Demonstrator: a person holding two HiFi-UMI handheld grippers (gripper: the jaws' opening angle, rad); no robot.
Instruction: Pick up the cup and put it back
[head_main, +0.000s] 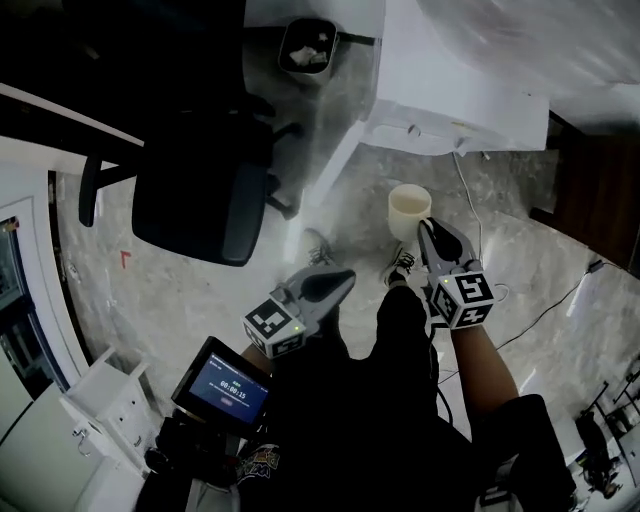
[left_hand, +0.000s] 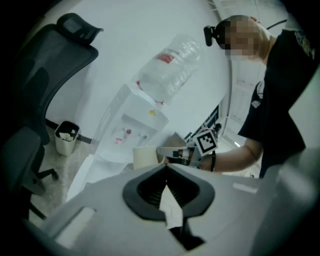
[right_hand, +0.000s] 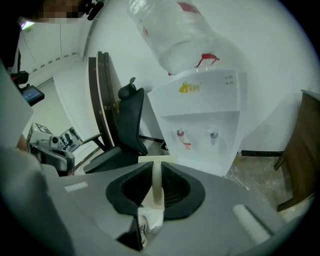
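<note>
Our right tool (right_hand: 156, 169) is clamped on the wall of the cup (head_main: 409, 210), with the thin wall pinched between its narrow jaws. It holds the cup in the air above the marble floor (head_main: 170, 290), in front of the water dispenser (right_hand: 200, 120). Our left tool (left_hand: 166, 169) has its jaws closed together on nothing and sits apart from the cup, to its left. An office chair (head_main: 200, 195) stands further left, and a small bin (head_main: 307, 45) sits beyond it.
</note>
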